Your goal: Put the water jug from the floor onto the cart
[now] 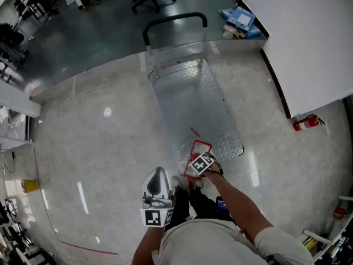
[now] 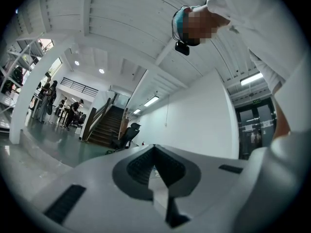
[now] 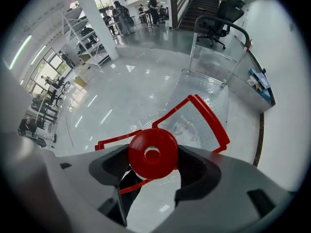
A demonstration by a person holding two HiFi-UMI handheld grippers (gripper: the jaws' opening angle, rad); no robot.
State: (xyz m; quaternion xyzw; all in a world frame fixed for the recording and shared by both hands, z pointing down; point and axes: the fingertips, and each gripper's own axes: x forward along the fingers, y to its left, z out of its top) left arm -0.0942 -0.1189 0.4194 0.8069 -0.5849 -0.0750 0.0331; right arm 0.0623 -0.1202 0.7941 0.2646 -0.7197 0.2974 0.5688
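- Pressed together with nothing between them, the jaws of the left gripper (image 2: 155,152) point up into the room. In the head view this gripper (image 1: 159,173) is held close to the person's body.
- Past those closed jaws and to their left, a staircase (image 2: 104,125) climbs at the far side of the hall, with an office chair (image 2: 127,135) at its foot.
- Over on the right gripper (image 3: 154,165), the jaws stand on either side of the red cap (image 3: 141,152) of the water jug (image 3: 189,125) and pinch it.
- Just beyond those jaws, the jug's red handle (image 3: 214,120) frames its clear body.
- From the head view, the right gripper (image 1: 198,167) and the jug (image 1: 187,158) are at the near end of the cart (image 1: 193,98). Whether the jug rests on the deck or the floor (image 1: 99,148), I cannot tell.
- Farther ahead of the right jaws, the cart's metal deck (image 3: 209,89) runs away to its push bar (image 3: 218,23).
- Off to the right of those jaws, a fire extinguisher (image 1: 306,123) lies on the floor beside the wall.
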